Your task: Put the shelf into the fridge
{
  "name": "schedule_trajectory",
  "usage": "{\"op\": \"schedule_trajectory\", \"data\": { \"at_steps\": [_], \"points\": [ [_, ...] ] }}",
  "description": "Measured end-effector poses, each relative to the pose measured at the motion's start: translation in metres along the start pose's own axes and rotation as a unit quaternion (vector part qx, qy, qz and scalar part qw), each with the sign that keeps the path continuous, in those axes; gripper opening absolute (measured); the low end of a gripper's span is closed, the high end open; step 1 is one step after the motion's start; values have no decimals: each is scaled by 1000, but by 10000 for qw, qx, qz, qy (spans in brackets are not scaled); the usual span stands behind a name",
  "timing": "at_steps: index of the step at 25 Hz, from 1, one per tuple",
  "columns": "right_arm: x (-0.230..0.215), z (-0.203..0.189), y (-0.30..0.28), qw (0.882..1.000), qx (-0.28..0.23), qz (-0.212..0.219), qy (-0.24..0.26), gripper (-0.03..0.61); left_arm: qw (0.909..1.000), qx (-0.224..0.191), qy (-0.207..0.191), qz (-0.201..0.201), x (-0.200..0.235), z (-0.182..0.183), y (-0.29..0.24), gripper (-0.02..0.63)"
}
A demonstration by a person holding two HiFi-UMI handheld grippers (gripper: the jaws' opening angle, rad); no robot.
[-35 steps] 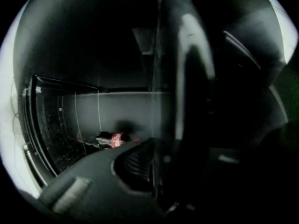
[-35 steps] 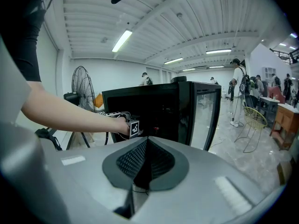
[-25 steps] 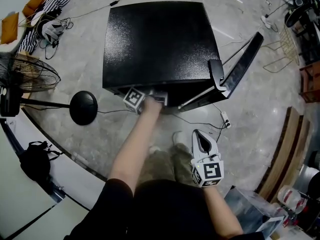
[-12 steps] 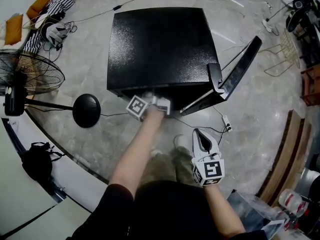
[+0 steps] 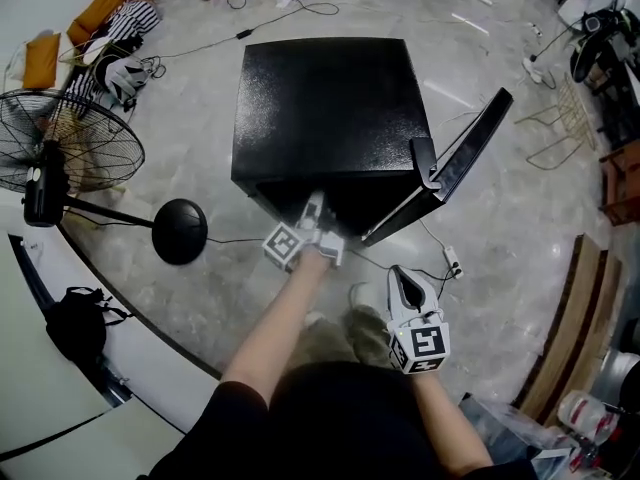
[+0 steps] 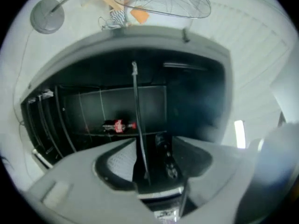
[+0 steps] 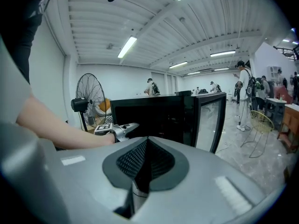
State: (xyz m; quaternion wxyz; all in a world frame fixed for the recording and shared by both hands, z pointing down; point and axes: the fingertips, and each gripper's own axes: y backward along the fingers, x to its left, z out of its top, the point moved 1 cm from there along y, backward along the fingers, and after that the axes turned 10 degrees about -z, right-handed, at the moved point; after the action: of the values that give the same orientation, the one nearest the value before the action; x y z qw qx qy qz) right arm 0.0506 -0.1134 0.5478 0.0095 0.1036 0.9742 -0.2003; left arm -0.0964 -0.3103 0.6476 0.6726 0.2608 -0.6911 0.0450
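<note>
The black fridge (image 5: 330, 108) stands on the floor with its glass door (image 5: 465, 163) swung open to the right. My left gripper (image 5: 314, 206) is at the fridge's open front and points inside. In the left gripper view the wire shelf (image 6: 135, 101) shows edge-on as a thin line inside the dark fridge. Its near end lies in the gap of my left gripper (image 6: 149, 146), whose jaws are opening, and the pads do not press on it. A cola bottle (image 6: 119, 125) lies further in. My right gripper (image 5: 404, 286) hangs near my legs, shut on nothing.
A standing fan (image 5: 60, 153) with a round base (image 5: 180, 230) is left of the fridge. A power strip (image 5: 452, 261) and cable lie by the door. Clothes (image 5: 110, 28) are piled at the far left. People stand far off (image 7: 243, 92).
My left gripper has drawn back from under the fridge's front edge toward me, and its jaws have spread apart. The right gripper has barely moved.
</note>
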Motion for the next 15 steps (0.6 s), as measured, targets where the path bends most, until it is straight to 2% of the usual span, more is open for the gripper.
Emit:
{"op": "schedule_trajectory", "data": {
  "at_steps": [3,6,10,13,15],
  "points": [
    [2,2,9,10000,-19,14,-21,0,9998,163,2,144,-10,-12,29,239],
    [5,4,16,10000,-32,11,-54,0,9992,327,210,-105,-40,-28,52,238],
    [13,9,22,9999,-80,51,-63,0,9963,761,251,-299,-83,-57,86,238],
    [22,17,26,9998,-128,124,-19,0,9968,790,81,-91,-109,-62,115,233],
    [29,22,30,9996,-147,190,-126,0,9962,842,-97,-176,-130,-63,133,227]
  ]
}}
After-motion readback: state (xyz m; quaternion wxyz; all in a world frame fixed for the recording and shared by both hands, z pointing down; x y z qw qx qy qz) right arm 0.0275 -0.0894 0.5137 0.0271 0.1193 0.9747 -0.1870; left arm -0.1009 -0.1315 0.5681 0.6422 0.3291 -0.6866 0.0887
